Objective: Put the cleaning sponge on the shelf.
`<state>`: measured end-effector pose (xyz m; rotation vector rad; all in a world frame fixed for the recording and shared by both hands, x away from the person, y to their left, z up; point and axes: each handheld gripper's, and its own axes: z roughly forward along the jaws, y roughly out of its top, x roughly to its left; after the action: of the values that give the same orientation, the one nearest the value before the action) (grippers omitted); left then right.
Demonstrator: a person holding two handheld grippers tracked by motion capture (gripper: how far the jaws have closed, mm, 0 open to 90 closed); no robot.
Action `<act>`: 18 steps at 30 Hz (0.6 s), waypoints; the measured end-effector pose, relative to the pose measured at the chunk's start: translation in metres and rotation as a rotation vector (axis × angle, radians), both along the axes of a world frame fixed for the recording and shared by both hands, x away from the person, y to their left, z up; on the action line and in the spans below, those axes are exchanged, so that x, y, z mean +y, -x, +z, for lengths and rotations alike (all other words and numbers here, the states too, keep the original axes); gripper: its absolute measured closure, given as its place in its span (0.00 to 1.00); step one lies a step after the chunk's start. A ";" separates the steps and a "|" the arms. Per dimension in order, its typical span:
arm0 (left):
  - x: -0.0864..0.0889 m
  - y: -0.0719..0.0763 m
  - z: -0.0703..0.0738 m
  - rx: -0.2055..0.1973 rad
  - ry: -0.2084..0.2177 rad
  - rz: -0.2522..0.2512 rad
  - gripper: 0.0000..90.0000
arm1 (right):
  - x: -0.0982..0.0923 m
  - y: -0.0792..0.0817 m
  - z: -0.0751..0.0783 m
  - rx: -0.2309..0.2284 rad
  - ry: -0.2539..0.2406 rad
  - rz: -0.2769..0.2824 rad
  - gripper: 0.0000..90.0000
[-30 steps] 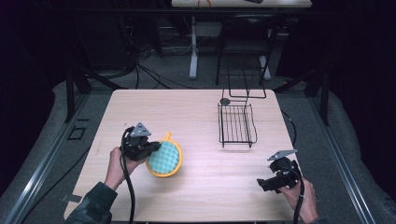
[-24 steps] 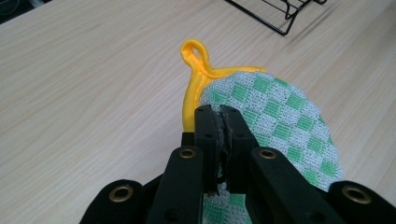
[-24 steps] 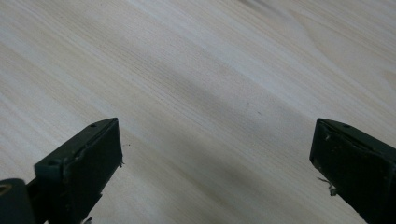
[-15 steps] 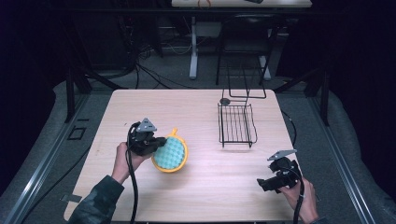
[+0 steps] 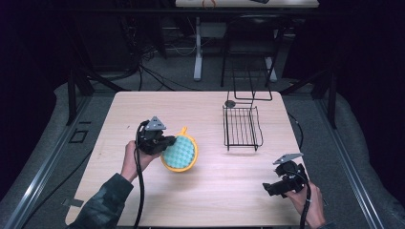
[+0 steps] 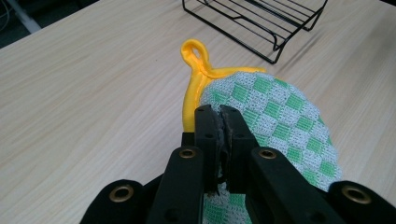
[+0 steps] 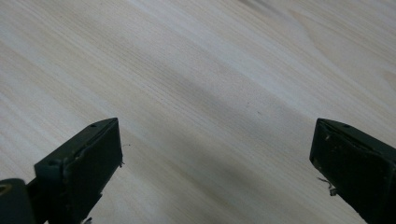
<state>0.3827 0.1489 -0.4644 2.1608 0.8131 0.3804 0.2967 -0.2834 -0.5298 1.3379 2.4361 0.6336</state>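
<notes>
- The left gripper (image 5: 166,142) sits over the left half of the table (image 5: 119,109), held in a hand (image 5: 135,157) whose sleeve (image 5: 100,205) comes up from the bottom edge
- Its jaws are pinched tight on the edge of a round pot holder (image 5: 180,151), green-and-white checked with a yellow rim; in the left gripper view the two black jaws meet on the cloth (image 6: 280,116) right beside the yellow border
- The pot holder hangs tilted from that grip, just right of the gripper and left of the table's middle, with its yellow loop (image 6: 195,52) pointing toward the far side
- A black wire rack (image 5: 242,128) stands right of centre toward the far edge, well apart from the pot holder
- The right gripper (image 5: 272,187) is low near the front right corner, in the other hand (image 5: 305,205); its jaws stand wide apart with nothing between them, and the right gripper view has bare wood under them (image 7: 210,116)
</notes>
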 end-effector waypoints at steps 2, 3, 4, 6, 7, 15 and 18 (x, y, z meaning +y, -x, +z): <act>-0.001 -0.001 0.000 -0.001 0.008 0.004 0.97 | 0.000 0.000 0.000 0.000 -0.002 0.001 0.02; -0.005 -0.003 0.001 -0.012 0.010 0.003 0.97 | -0.001 -0.001 -0.001 0.003 -0.005 0.002 0.02; -0.005 -0.003 0.001 -0.012 0.010 0.003 0.97 | -0.001 -0.001 -0.001 0.002 -0.005 0.002 0.02; -0.008 -0.006 0.002 -0.008 0.011 -0.005 0.97 | -0.001 0.000 -0.001 -0.004 -0.009 -0.001 0.02; -0.010 -0.006 0.003 -0.007 0.012 -0.006 0.97 | -0.001 0.000 -0.001 -0.003 -0.009 -0.003 0.02; -0.023 -0.016 0.008 -0.010 0.038 -0.019 0.97 | -0.001 0.000 -0.001 0.003 -0.007 -0.001 0.02; -0.028 -0.019 0.010 -0.015 0.046 -0.021 0.97 | -0.001 0.000 -0.001 0.003 -0.004 -0.001 0.02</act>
<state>0.4022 0.1208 -0.4539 2.1197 0.7831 0.3641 0.2969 -0.2843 -0.5311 1.3423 2.4378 0.6373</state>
